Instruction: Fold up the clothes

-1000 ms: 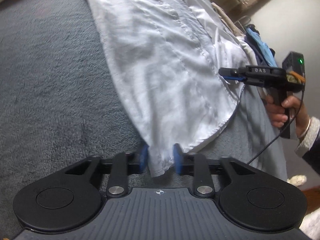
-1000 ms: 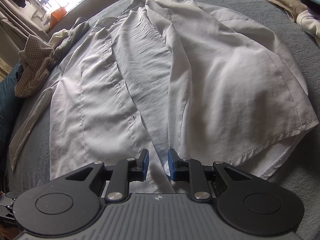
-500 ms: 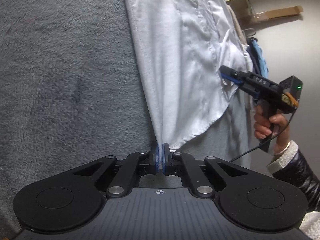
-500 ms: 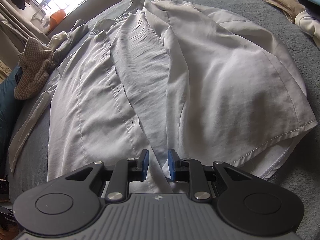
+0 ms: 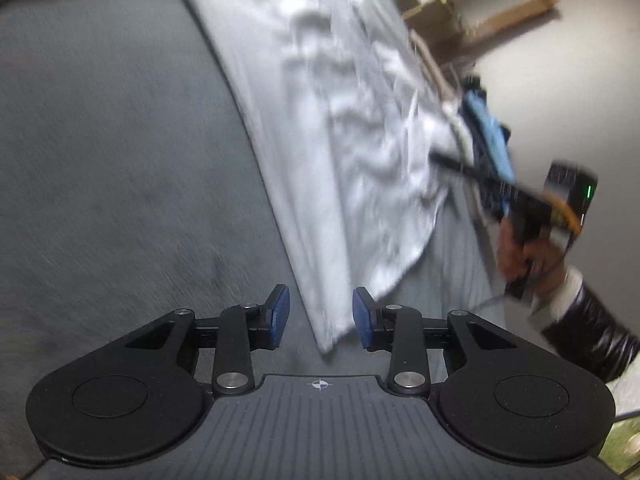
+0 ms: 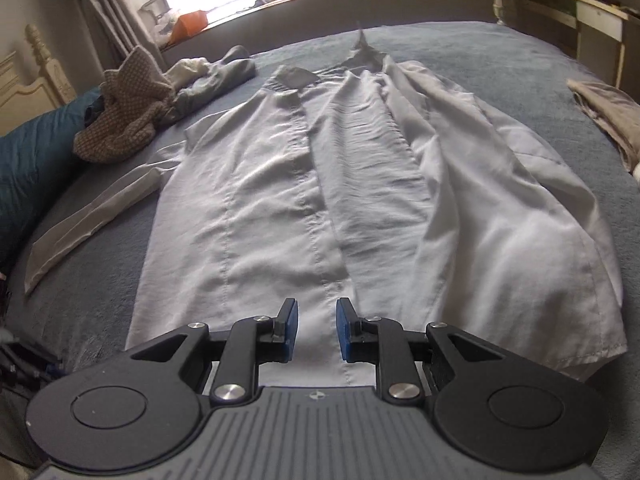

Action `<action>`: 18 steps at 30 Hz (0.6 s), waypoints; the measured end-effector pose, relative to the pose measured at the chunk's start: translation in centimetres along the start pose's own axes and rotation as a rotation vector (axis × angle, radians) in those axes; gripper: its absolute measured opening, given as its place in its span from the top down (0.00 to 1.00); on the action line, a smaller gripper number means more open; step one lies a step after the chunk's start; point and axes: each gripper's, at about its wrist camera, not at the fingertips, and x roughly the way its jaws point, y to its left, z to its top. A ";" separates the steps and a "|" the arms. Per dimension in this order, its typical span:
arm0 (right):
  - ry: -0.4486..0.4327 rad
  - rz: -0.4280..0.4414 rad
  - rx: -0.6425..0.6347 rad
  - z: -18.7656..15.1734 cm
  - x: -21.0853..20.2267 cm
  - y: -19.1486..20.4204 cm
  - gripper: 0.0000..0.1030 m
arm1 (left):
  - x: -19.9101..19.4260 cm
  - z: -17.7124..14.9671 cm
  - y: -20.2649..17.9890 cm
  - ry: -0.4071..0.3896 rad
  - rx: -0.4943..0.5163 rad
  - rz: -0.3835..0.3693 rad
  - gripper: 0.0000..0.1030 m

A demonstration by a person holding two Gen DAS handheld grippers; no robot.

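Observation:
A white button shirt (image 6: 320, 184) lies spread face up on the grey bed (image 6: 88, 280), collar toward the window. Its left sleeve (image 6: 92, 224) stretches out to the left, and its right side is bunched. My right gripper (image 6: 317, 328) hovers open over the bottom hem at the button placket, with nothing between its fingers. In the blurred left wrist view, my left gripper (image 5: 318, 312) stands open at the shirt's (image 5: 340, 140) lower corner. That corner lies loose on the bed between the blue pads (image 5: 278, 312). A hand holds the right gripper (image 5: 448, 162) at the shirt's far hem.
A brown knit garment (image 6: 120, 120) and grey clothes (image 6: 216, 76) are piled at the bed's back left beside a teal pillow (image 6: 28, 168). A beige garment (image 6: 608, 112) lies at the right edge. Blue clothes (image 5: 488, 128) sit past the shirt. A wooden shelf (image 6: 580, 12) stands at the back right.
My left gripper, shut on the shirt's corner half a second ago, has opened and let it drop. The right gripper has drawn back and tilted up, so the whole shirt shows, pulled straighter.

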 end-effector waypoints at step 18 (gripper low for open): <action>0.167 -0.268 0.082 -5.2 -2.6 0.0 0.78 | 4.3 5.3 -2.2 0.023 0.181 -0.033 0.66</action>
